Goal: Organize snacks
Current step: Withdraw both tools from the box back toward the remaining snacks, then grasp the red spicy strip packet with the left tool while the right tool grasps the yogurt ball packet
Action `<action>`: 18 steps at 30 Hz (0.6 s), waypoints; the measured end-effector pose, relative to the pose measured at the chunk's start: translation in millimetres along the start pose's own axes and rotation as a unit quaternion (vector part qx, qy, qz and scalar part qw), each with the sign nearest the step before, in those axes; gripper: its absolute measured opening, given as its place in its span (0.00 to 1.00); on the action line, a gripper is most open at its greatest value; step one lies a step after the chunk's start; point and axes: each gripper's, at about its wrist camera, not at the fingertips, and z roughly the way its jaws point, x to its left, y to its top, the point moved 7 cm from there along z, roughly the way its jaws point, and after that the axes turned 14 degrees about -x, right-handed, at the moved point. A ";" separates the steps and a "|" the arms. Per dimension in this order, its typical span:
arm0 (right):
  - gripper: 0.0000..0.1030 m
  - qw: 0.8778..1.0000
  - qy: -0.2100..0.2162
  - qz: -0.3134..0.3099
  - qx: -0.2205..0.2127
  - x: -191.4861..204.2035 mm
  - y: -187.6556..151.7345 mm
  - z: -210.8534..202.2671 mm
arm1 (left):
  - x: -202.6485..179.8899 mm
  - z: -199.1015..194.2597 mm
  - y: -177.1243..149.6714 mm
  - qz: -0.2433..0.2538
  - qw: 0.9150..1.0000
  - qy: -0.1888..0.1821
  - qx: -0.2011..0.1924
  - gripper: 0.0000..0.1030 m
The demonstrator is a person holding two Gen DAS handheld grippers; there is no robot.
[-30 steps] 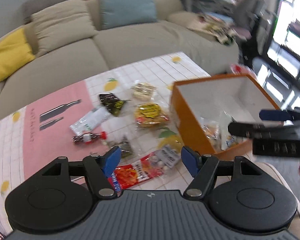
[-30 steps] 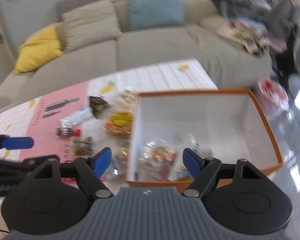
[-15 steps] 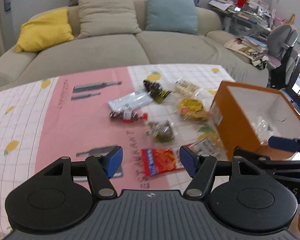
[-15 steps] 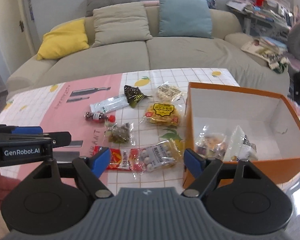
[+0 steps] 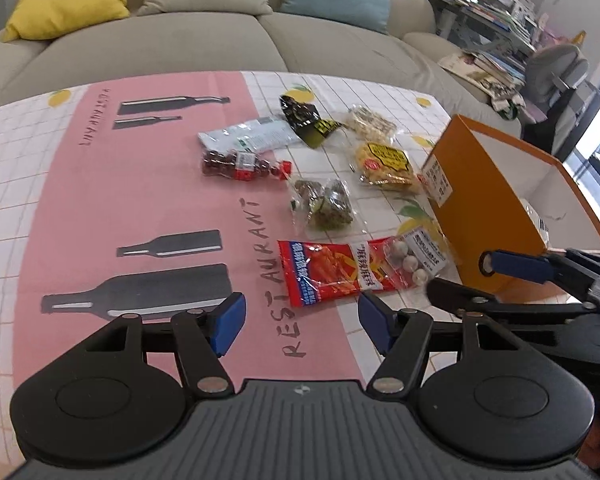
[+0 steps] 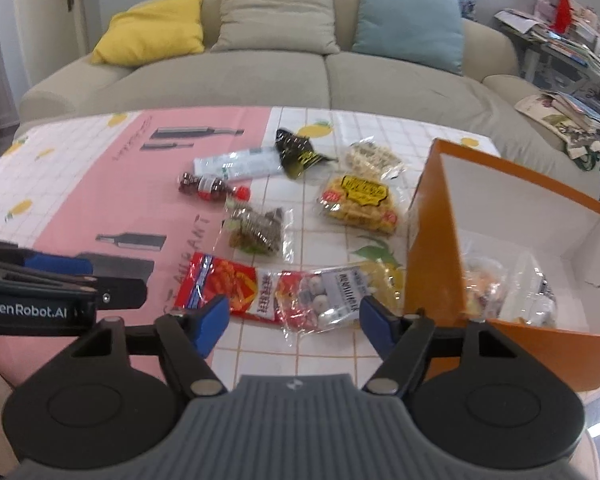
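Left wrist view: left gripper (image 5: 298, 322) empty, jaws apart, above the cloth just short of the red snack packet (image 5: 332, 270), the nearest loose snack.

Right wrist view: right gripper (image 6: 294, 322) jaws closing, nothing clamped, over the clear packet of white balls (image 6: 332, 298) beside the orange box (image 6: 432, 240), likely its destination.

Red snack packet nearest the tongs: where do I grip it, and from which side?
Take the red snack packet by its free left short edge, from above: it lies flat, and its right end overlaps the clear pack of white balls beside the orange box.
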 end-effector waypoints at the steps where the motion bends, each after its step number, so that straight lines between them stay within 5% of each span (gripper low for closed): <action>1: 0.66 1.000 -0.001 -0.005 0.004 0.8 -1.6 5.1 | -1.0 4.0 -1.0 0.002 1.000 -0.003 0.004 0.74; 18: 0.51 0.996 -0.031 -0.063 0.062 -3.4 -34.8 65.2 | 5.4 79.8 -8.6 -0.041 0.997 0.005 0.062 0.50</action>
